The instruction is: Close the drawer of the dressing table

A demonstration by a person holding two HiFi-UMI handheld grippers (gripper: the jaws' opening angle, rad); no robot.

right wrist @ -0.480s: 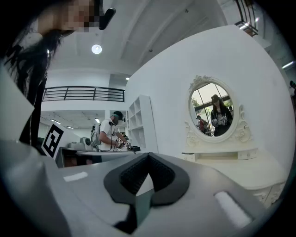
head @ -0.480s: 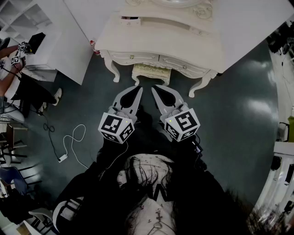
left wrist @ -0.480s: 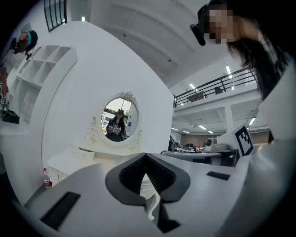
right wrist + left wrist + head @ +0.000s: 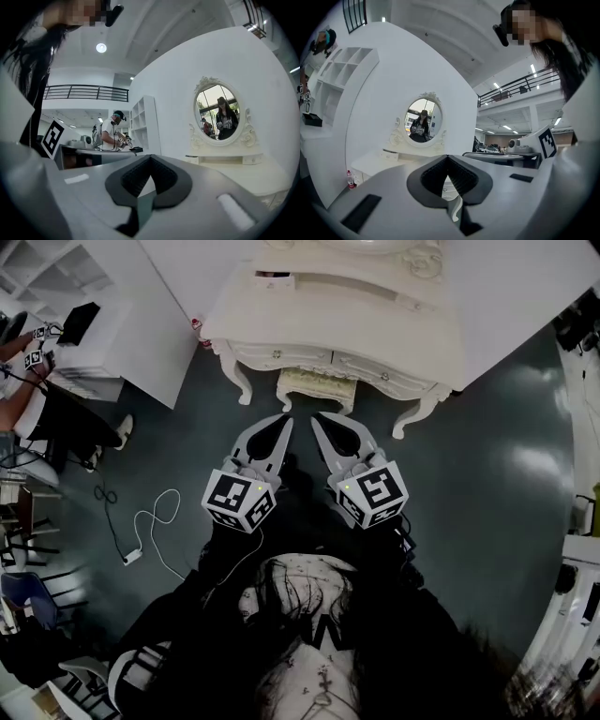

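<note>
Drifting slightly down and to the right in the head view, the dressing table [image 4: 356,310] is sitting a touch lower in the frame than half a second ago, and the cable [image 4: 141,526] on the floor is shifting the same way. Both tongs are keeping almost the same spot.

The left gripper [image 4: 281,423] is pointing at the table from the near side, its jaws pressed together at the tips with nothing between them. The right gripper [image 4: 321,420] is lying just beside it, likewise closed and empty. Both tips are hovering near the padded stool [image 4: 317,387], which is tucked under the table, and are not touching it.

On the far left of the table top, the small upper drawer [image 4: 273,279] is standing out a little from its shelf, with a dark gap showing. It is well apart from both grippers. The two front drawers [image 4: 281,356] are looking flush with the table's front.

The oval mirror [image 4: 219,112] is rising above the table top. At the far left, another person [image 4: 28,381] is standing by a white shelf unit [image 4: 89,343].
</note>
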